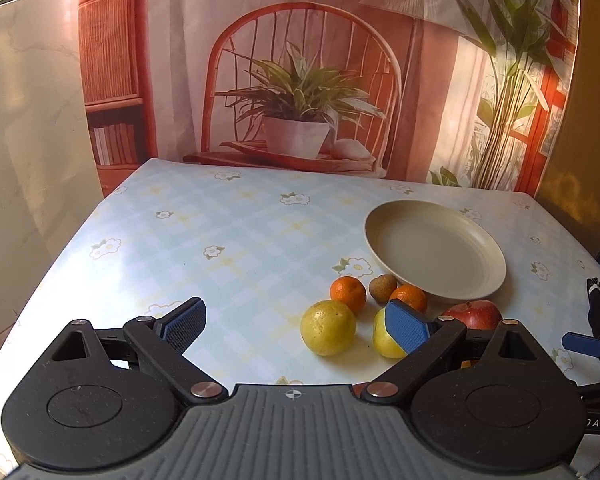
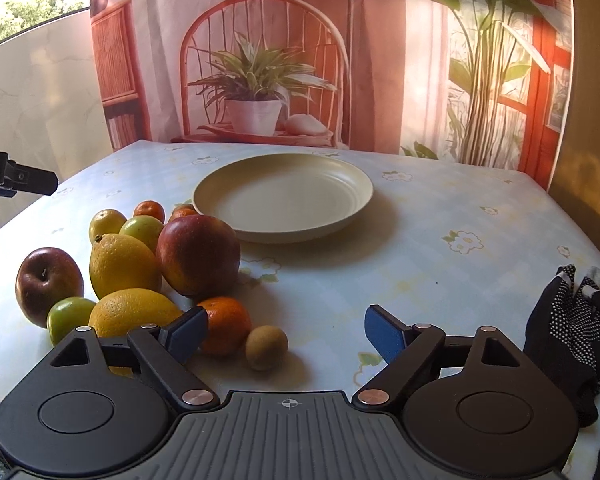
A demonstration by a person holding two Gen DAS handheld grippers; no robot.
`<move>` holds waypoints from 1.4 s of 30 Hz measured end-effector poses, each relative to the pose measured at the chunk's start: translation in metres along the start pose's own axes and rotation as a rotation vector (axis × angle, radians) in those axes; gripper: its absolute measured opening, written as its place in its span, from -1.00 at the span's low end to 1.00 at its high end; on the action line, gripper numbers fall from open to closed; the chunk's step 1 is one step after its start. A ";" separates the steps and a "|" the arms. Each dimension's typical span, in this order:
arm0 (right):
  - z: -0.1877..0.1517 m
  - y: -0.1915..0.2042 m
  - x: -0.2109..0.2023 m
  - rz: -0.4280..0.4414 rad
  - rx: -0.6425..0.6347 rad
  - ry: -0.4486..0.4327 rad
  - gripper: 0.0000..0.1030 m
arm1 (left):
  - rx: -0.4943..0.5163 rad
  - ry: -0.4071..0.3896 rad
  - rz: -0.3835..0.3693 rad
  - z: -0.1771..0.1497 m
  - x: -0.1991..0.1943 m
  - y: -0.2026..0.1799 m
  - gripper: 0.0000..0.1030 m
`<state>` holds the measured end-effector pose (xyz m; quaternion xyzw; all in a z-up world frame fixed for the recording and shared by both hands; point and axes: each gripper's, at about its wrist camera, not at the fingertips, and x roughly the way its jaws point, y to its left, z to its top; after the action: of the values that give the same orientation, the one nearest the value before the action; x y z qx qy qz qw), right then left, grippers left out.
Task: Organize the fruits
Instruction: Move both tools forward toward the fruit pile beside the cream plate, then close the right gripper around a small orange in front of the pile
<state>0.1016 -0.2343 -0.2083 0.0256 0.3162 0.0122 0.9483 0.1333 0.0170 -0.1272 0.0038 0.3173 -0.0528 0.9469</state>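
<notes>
Warm daylight, soft shadows under the plate (image 2: 284, 196), sharp focus, fisheye bending at edges.

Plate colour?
Plain cream/beige plate, no pattern, nothing on it. Shows best in the right wrist view.

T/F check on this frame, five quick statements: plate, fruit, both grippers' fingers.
1. The plate holds no fruit. True.
2. The right gripper is shut on a mandarin. False: its fingers are apart, with the small brown fruit between them, untouched.
3. The fruit lies heaped left of the plate in the right wrist view. True.
4. The left gripper is open. True.
5. The large red apple sits on the plate. False: it sits on the tablecloth beside it.
</notes>
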 end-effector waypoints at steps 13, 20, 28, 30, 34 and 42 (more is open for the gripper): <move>0.003 0.019 0.002 0.056 -0.145 0.017 0.17 | -0.009 -0.018 0.009 -0.004 -0.003 0.000 0.85; 0.032 0.018 0.018 0.199 -0.313 0.146 0.04 | -0.017 -0.019 -0.003 -0.006 -0.003 -0.001 0.84; 0.057 0.004 0.039 0.376 -0.247 0.296 -0.24 | -0.005 -0.022 0.004 -0.005 -0.004 -0.002 0.83; 0.057 0.000 0.042 0.412 -0.205 0.319 -0.34 | -0.003 -0.022 0.006 -0.005 -0.005 -0.002 0.83; 0.055 0.001 0.037 0.398 -0.195 0.299 -0.37 | -0.018 -0.014 0.005 -0.006 -0.004 0.001 0.82; 0.044 -0.003 0.031 0.259 -0.148 0.137 -0.37 | -0.023 0.000 0.013 -0.006 -0.001 0.001 0.80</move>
<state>0.1532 -0.2375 -0.1922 -0.0046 0.3724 0.1593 0.9143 0.1290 0.0182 -0.1312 -0.0052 0.3178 -0.0430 0.9472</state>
